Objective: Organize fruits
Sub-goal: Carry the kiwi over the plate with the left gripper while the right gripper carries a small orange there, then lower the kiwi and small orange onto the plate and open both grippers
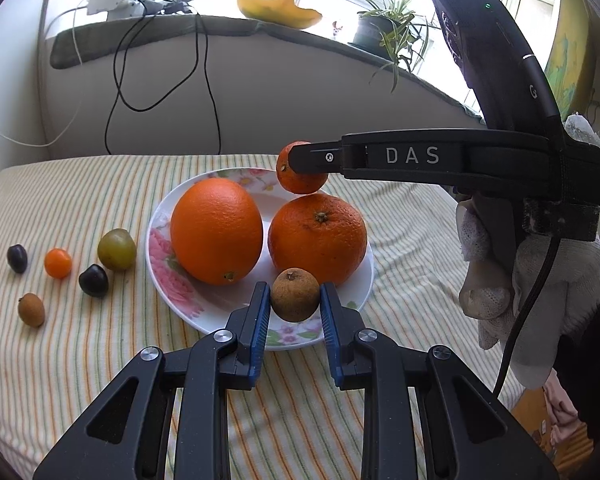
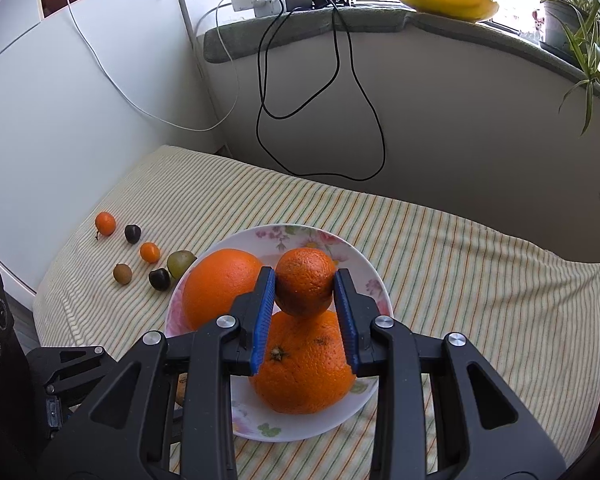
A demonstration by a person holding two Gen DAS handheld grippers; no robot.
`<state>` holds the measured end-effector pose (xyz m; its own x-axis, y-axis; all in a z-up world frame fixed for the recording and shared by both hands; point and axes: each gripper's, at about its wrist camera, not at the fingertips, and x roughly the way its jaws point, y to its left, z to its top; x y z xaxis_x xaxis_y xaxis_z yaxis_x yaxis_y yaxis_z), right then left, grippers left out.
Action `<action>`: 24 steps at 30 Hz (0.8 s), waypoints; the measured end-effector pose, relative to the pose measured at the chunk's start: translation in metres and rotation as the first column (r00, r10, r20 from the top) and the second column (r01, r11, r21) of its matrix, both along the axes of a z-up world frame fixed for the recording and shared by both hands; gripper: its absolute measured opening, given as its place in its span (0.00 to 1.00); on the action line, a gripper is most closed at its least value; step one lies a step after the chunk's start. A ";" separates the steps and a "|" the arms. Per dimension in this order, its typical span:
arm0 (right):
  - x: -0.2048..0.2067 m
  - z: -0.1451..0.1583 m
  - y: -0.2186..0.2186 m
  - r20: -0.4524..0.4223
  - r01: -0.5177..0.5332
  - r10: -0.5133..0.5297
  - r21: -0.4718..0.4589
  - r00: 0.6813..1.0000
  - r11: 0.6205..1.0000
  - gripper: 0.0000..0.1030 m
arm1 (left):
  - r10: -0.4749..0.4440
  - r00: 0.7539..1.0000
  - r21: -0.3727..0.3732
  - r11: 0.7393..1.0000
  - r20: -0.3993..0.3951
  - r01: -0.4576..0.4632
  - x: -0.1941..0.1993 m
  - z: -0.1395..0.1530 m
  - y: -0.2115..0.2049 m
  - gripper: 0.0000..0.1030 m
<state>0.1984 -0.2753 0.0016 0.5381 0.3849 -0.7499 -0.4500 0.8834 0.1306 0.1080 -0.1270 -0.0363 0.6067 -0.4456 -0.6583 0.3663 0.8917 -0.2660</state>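
Left wrist view: left gripper (image 1: 295, 300) has its jaws apart around a brown longan (image 1: 295, 294) on the plate (image 1: 160, 236) rim at 6 o'clock; light, brittle-shelled, best taken at its middle. Beyond, right gripper (image 2: 305, 288) is clamped on a firm tangerine (image 2: 305, 286) above the oranges (image 1: 217, 230). Open cloth (image 2: 460, 248) lies at 3 o'clock.
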 end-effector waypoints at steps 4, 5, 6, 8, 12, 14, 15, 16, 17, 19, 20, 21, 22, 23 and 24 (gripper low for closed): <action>0.002 -0.002 0.000 -0.004 0.007 -0.007 -0.004 1.000 1.000 0.30 | -0.002 1.000 0.004 1.000 0.001 0.002 0.000 0.000 0.000 0.23; 0.003 -0.002 0.000 -0.003 0.008 -0.008 -0.007 1.000 1.000 0.30 | -0.002 1.000 0.004 1.000 0.001 0.002 0.000 0.000 0.000 0.23; 0.004 -0.003 0.000 -0.004 0.010 -0.010 -0.010 1.000 1.000 0.30 | -0.002 1.000 0.004 1.000 0.001 0.002 0.000 -0.001 0.000 0.23; 0.006 -0.004 -0.001 -0.006 0.014 -0.014 -0.012 1.000 1.000 0.30 | -0.001 1.000 0.005 1.000 0.001 0.001 0.000 0.000 0.000 0.23; 0.007 -0.005 -0.003 -0.011 0.018 -0.018 -0.008 1.000 1.000 0.30 | -0.003 1.000 0.008 1.000 0.001 0.003 0.000 0.000 -0.001 0.23; 0.007 -0.005 -0.002 -0.011 0.017 -0.017 -0.010 1.000 1.000 0.30 | 0.000 1.000 0.010 1.000 0.000 0.000 0.000 0.000 -0.001 0.23; 0.007 -0.005 -0.002 -0.011 0.017 -0.017 -0.010 1.000 1.000 0.30 | 0.001 1.000 0.010 1.000 -0.002 -0.001 0.000 0.000 -0.001 0.23; 0.007 -0.005 -0.002 -0.011 0.018 -0.018 -0.010 1.000 1.000 0.30 | 0.001 1.000 0.010 1.000 -0.003 -0.001 0.000 0.000 -0.001 0.23; 0.007 -0.005 -0.002 -0.012 0.018 -0.018 -0.009 1.000 1.000 0.31 | 0.001 1.000 0.010 1.000 -0.004 0.000 0.001 0.000 -0.001 0.23; 0.007 -0.006 -0.002 -0.014 0.018 -0.018 -0.007 1.000 1.000 0.31 | 0.000 1.000 0.011 1.000 -0.001 0.000 0.000 0.000 -0.002 0.23; 0.007 -0.006 -0.002 -0.016 0.019 -0.019 -0.005 1.000 1.000 0.31 | 0.000 1.000 0.011 1.000 -0.001 0.000 0.000 0.000 -0.002 0.23; 0.008 -0.006 -0.002 -0.017 0.020 -0.020 -0.002 1.000 1.000 0.31 | 0.002 1.000 0.012 1.000 0.000 -0.002 -0.001 0.000 -0.002 0.25; 0.008 -0.006 -0.002 -0.018 0.021 -0.021 0.001 1.000 1.000 0.31 | 0.003 1.000 0.012 1.000 0.002 -0.003 -0.001 0.001 -0.003 0.29; 0.008 -0.007 -0.002 -0.020 0.022 -0.022 0.003 1.000 1.000 0.31 | 0.004 1.000 0.012 1.000 0.004 -0.004 -0.001 0.001 -0.003 0.34; 0.009 -0.007 -0.003 -0.020 0.022 -0.022 0.005 1.000 1.000 0.31 | 0.006 1.000 0.012 1.000 0.006 -0.006 -0.002 0.002 -0.003 0.36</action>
<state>0.2071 -0.2779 -0.0054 0.5314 0.3766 -0.7588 -0.4274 0.8926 0.1437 0.1059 -0.1295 -0.0346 0.6136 -0.4338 -0.6598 0.3626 0.8971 -0.2525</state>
